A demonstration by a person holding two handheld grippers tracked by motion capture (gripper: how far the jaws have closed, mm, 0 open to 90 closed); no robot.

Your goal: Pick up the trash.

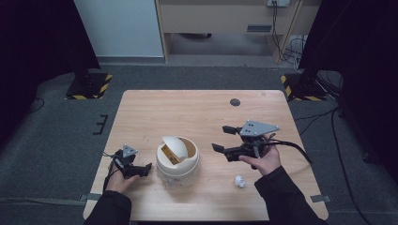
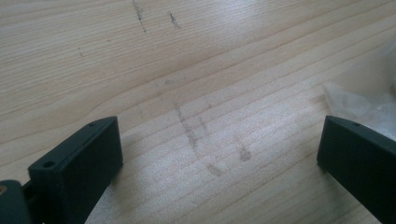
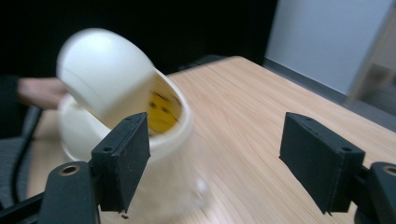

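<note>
The left gripper [image 1: 142, 169] is spread wide and empty, jaws low over the bare wooden table [image 2: 196, 79]. The right gripper [image 1: 223, 138] is also released, nothing between its jaws. A white bin [image 1: 177, 161] with a tilted swing lid sits between them. A crumpled paper ball [image 1: 240, 181] lies near the right hand [image 1: 263, 160]. Grey carpet [image 1: 197, 77] lies beyond.
</note>
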